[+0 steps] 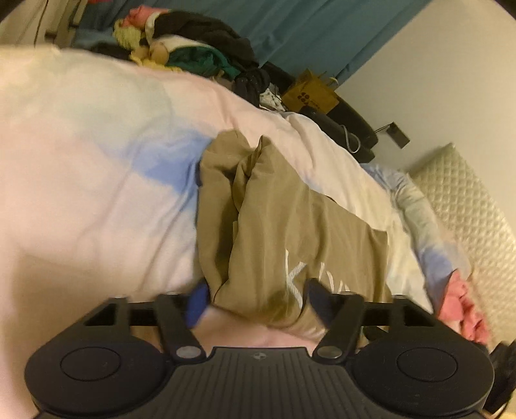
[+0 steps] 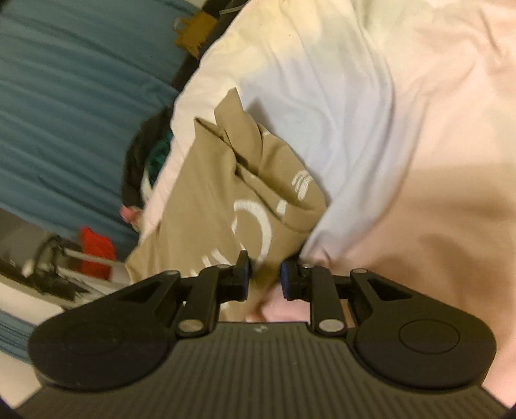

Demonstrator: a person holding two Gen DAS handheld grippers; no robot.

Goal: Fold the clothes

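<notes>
Holding both grippers low over the bed, frames motion-blurred. Tan garment [image 1: 290,219] with white lettering lies bunched and creased on the pastel duvet [image 1: 96,180], near the duvet's edge on the teal-curtain side.

Left gripper [image 1: 258,298]: fingers [image 1: 197,301] spread wide, a fold of the tan cloth sits between them and runs down toward the gripper body; blue pads on both sides, not pressed together. Cannot tell if cloth touches the pads.

Right gripper [image 2: 265,277]: fingers [image 2: 242,274] narrow, small gap, edge of the tan garment [image 2: 232,193] lies in that gap. Contact with the pads unclear due to blur, so a grip can't be confirmed.

Background, left view: pile of dark, green and yellow clothes [image 1: 200,48] beyond the duvet's far edge, teal curtain [image 1: 322,29] behind, brown paper bag [image 1: 309,92] by the wall, quilted white mattress [image 1: 467,219] bare at the right side, pale-blue-and-pink sleeve-like cloth [image 1: 429,245] along the duvet's right edge. Right view: teal curtain [image 2: 80,96], red item [image 2: 96,245] on the cluttered surface off the bed.
</notes>
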